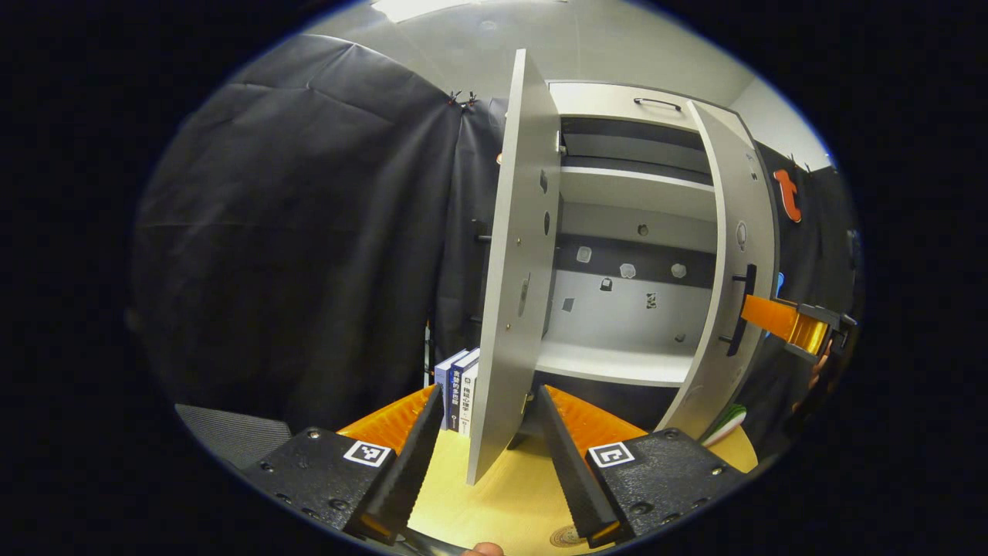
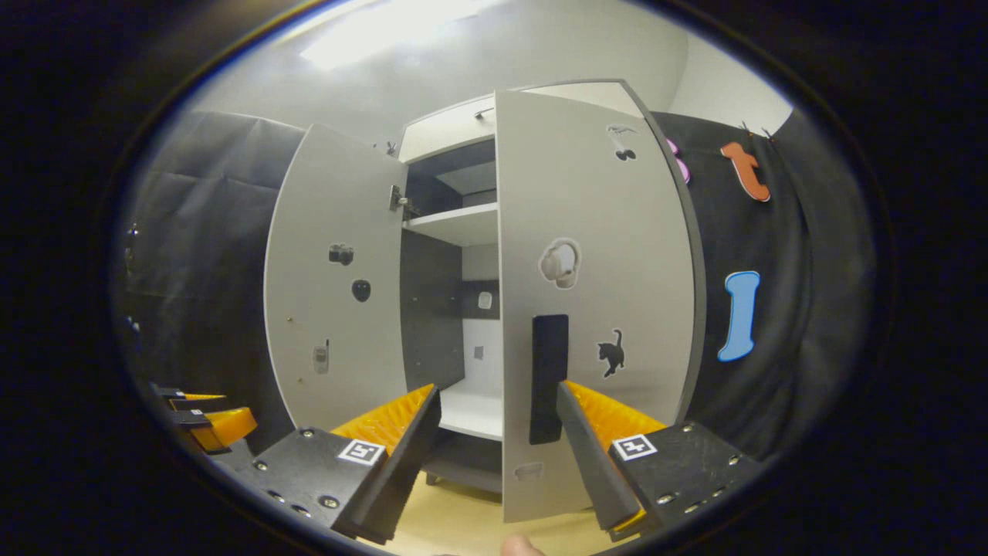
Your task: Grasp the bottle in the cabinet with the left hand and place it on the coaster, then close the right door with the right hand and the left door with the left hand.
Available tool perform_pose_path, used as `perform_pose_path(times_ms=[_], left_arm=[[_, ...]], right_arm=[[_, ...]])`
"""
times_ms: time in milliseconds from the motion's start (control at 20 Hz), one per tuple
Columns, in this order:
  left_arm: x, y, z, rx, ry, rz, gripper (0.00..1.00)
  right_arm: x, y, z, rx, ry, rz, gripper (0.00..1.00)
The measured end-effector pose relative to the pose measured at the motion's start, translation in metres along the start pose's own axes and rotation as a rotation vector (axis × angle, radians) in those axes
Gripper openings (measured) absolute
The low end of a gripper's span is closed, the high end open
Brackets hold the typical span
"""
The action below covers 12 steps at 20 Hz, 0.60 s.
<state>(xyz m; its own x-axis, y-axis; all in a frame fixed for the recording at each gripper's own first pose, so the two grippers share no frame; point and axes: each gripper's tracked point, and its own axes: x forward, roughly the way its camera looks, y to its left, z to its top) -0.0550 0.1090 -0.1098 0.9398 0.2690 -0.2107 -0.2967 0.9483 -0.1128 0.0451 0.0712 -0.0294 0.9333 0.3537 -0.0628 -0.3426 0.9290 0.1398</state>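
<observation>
Now, left gripper view: my left gripper is open, fingers either side of the left door's edge, not touching. Cabinet shelves bare; coaster at bottom by my finger. Right gripper view: right gripper open, right door w/ black handle just ahead, part shut.

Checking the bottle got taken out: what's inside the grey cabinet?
The grey cabinet shows bare white shelves and small stickers on its back wall; the open left door hides part.
</observation>
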Motion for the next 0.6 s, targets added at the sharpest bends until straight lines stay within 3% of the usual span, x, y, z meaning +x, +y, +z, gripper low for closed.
perform_pose_path(times_ms=[250, 300, 350, 600], left_arm=[[0.004, -0.003, 0.002, 0.007, -0.003, -0.007, 0.78], [0.005, -0.002, 0.003, 0.010, -0.007, -0.007, 0.74], [0.006, -0.003, 0.003, 0.011, -0.007, -0.008, 0.78], [0.009, 0.000, 0.004, 0.017, -0.008, -0.003, 0.78]], right_arm=[[-0.004, -0.006, 0.000, 0.000, 0.000, -0.020, 0.88], [-0.004, -0.006, 0.000, 0.001, 0.000, -0.021, 0.88], [-0.004, -0.007, 0.000, 0.001, -0.002, -0.024, 0.88], [-0.008, -0.012, -0.001, -0.010, 0.000, -0.041, 0.92]])
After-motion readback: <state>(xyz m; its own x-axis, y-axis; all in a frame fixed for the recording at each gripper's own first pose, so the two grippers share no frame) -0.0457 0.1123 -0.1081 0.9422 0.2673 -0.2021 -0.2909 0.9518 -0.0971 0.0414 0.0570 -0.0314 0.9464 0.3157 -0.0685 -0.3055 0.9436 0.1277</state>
